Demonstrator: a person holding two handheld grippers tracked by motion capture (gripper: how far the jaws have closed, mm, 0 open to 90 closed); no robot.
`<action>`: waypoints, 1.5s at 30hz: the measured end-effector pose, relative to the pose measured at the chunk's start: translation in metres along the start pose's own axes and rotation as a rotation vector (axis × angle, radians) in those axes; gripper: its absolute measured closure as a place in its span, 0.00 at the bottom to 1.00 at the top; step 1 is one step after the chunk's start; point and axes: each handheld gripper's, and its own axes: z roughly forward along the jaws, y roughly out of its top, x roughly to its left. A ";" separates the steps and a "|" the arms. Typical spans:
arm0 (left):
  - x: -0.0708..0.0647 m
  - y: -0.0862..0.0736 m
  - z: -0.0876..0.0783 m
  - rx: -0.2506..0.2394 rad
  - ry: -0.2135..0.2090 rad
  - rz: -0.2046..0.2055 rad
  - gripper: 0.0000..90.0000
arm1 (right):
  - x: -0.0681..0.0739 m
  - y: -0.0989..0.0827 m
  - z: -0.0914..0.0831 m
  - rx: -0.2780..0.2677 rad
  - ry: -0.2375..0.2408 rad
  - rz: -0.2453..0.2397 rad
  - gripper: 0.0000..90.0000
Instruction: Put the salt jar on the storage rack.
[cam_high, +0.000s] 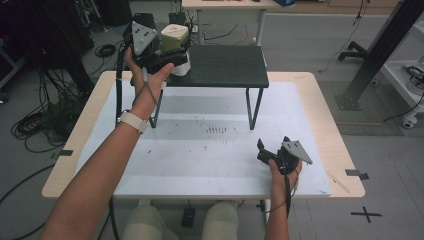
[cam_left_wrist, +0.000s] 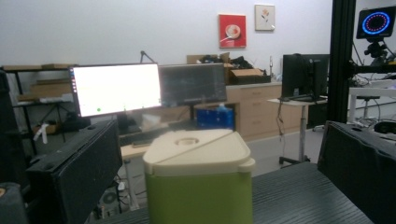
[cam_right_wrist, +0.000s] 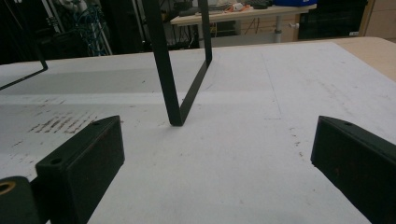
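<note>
Item one: a light wooden tabletop (cam_high: 327, 112) under a white, scuffed mat (cam_high: 210, 155). We see a patch of dark marks on the mat near its middle.

Item two: a low black slatted shelf on thin black metal legs (cam_high: 227, 65), standing on the far half of the mat. In the right gripper view one bent leg (cam_right_wrist: 180, 88) meets the mat straight ahead.

Item three: a squat lime-green plastic container with a cream lid (cam_high: 174, 37), upright at the left end of the shelf. In the left gripper view we find it (cam_left_wrist: 198, 182) between the two jaws, with a clear gap on each side.

Item four: the left hand-held gripper (cam_high: 167, 50), raised to shelf level in the person's left hand (cam_high: 147, 80). Its jaws stand wide around the container and are not touching it.

Item five: the right hand-held gripper (cam_high: 265, 150), held low over the near right part of the mat in the right hand (cam_high: 284, 167). Its jaws are spread wide with nothing between them.

Item six: a white band (cam_high: 133, 121) on the left wrist.
</note>
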 end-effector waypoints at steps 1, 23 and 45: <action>0.001 0.000 -0.001 -0.005 0.002 -0.004 0.00 | 0.000 0.000 0.000 0.000 0.000 0.000 0.03; 0.003 -0.009 -0.038 -0.048 -0.048 -0.007 0.00 | 0.000 0.000 0.000 0.000 -0.002 -0.006 0.03; 0.016 -0.041 -0.078 -0.082 -0.080 -0.006 0.01 | 0.001 0.000 0.001 0.007 -0.003 -0.019 0.03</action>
